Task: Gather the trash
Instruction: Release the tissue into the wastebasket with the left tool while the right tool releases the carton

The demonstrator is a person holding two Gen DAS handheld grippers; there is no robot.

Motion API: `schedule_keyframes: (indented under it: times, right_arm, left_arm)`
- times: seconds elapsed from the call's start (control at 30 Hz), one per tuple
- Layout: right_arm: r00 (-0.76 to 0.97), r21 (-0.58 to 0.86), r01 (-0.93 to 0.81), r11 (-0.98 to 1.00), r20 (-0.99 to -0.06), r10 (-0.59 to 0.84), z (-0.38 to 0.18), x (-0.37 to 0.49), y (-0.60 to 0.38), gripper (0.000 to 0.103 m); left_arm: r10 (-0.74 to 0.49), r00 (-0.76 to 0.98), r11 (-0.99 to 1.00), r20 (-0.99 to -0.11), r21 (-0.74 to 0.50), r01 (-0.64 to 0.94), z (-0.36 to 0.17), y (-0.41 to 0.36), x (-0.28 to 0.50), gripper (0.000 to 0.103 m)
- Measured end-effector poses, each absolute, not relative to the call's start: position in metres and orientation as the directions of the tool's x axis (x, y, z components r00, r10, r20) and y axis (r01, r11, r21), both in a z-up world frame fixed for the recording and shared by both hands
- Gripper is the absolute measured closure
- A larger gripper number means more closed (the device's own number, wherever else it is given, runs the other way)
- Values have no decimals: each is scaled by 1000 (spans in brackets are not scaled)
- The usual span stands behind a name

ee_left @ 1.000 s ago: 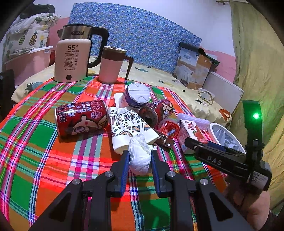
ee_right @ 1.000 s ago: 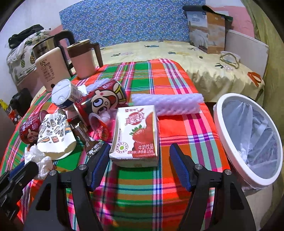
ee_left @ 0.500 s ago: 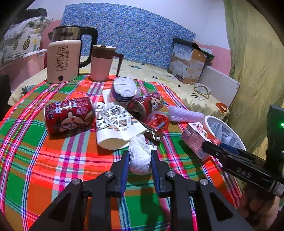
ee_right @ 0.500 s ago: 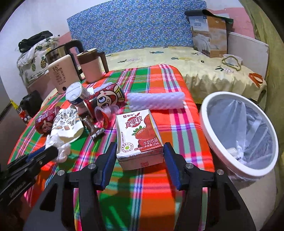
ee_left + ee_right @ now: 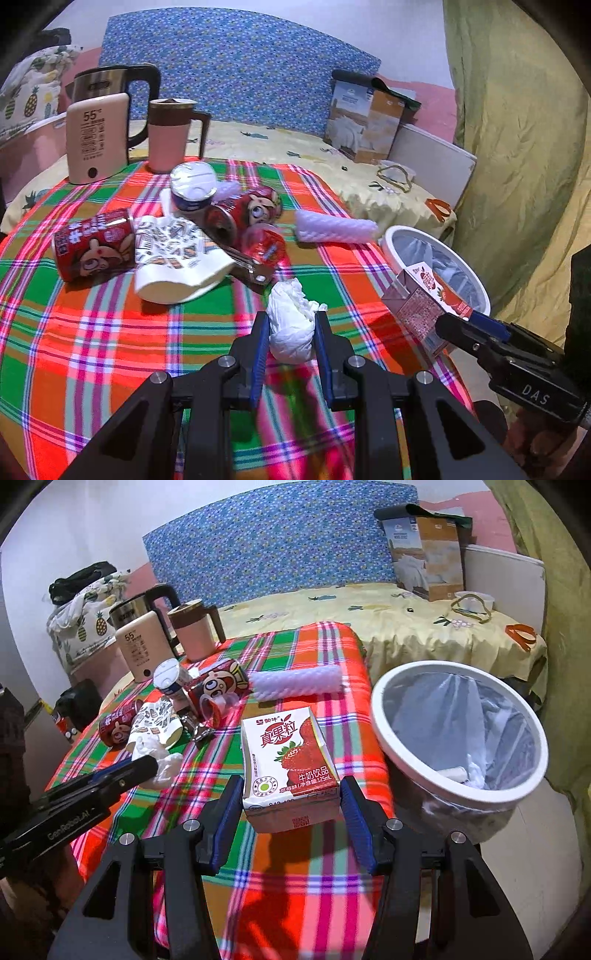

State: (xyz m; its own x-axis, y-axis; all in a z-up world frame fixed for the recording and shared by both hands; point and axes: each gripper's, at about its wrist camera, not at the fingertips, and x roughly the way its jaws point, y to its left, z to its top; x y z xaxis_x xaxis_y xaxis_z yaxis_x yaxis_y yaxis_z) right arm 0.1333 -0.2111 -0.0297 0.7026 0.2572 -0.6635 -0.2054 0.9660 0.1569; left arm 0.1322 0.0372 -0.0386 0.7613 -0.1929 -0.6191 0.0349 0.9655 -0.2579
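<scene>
Carrying two pieces toward the white bin (image 5: pixel 458 734): right gripper (image 5: pixel 291 812) clamps the strawberry milk carton (image 5: pixel 290 760) just beside the bin rim, left gripper (image 5: pixel 290 341) pinches the crumpled tissue (image 5: pixel 291 321) further from the bin. Judged step: transport. Next: get carton over the bin opening, release; tissue after.

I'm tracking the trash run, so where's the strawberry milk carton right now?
The red-and-white strawberry milk carton is clamped in the right gripper, lifted over the plaid tablecloth's right edge, beside the white-rimmed lined bin.
</scene>
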Motion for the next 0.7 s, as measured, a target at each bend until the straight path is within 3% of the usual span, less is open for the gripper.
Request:
schedule_keyframes:
  times: [0.7]
  right_arm:
    - [790, 172, 40, 984, -608, 74, -21, 132, -315, 48]
  left_arm:
    - [-321, 734, 947, -598, -198, 253, -4, -74, 185, 79]
